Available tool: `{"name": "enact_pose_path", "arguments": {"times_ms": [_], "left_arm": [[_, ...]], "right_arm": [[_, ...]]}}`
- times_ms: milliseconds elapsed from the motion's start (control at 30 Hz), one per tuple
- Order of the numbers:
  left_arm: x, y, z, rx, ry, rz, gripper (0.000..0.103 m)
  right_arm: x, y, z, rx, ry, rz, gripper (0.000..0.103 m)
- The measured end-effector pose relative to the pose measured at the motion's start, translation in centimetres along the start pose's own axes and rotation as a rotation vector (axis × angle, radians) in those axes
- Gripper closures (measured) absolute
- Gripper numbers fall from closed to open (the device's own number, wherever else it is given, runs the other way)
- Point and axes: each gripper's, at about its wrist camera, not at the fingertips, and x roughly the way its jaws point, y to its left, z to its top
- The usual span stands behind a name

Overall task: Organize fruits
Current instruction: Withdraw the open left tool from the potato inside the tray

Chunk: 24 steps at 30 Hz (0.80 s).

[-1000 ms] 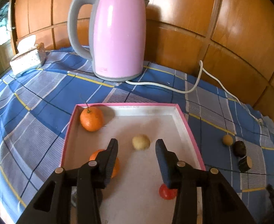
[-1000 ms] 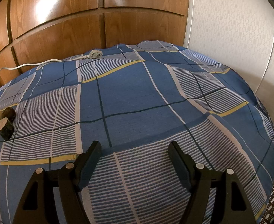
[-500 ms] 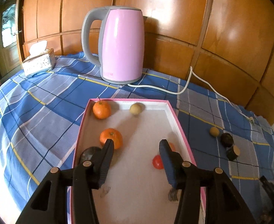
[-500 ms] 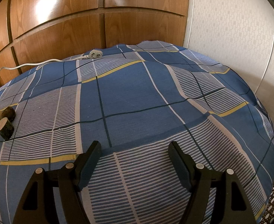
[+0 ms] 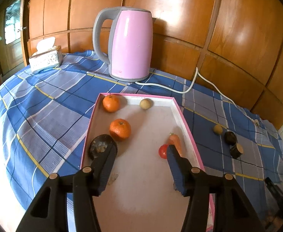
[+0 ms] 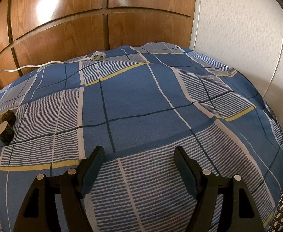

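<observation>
A pink-rimmed white tray (image 5: 187,127) lies on the blue checked cloth. In it are two oranges (image 5: 111,103) (image 5: 120,129), a small yellow fruit (image 5: 146,103), a dark round fruit (image 5: 100,147), a red fruit (image 5: 162,151) and a carrot-like piece (image 5: 175,141). My left gripper (image 5: 141,152) is open and empty above the tray's near half. Right of the tray lie a small yellow fruit (image 5: 218,129) and two dark pieces (image 5: 230,137) (image 5: 236,150). The two dark pieces also show in the right wrist view (image 6: 8,117) (image 6: 5,132). My right gripper (image 6: 138,154) is open and empty over the cloth.
A pink kettle (image 5: 129,42) stands behind the tray, its white cord (image 5: 195,81) running right to a plug (image 6: 97,56). A tissue box (image 5: 45,60) sits at the far left. Wood panels back the table; a white wall (image 6: 238,29) is on the right.
My left gripper has pulled back and up from the tray, so more of the tray shows. The small yellow fruit now lies at the tray's far edge. The right gripper has not moved.
</observation>
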Motion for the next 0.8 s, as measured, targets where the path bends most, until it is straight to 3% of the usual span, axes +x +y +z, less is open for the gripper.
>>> {"name": "enact_pose_path", "arguments": {"times_ms": [800], "left_arm": [[-0.5, 1.9, -2.4, -0.043, 0.025, 0.033, 0.041]], "right_arm": [[0.0, -0.1, -0.1, -0.006, 0.004, -0.004, 0.028]]}}
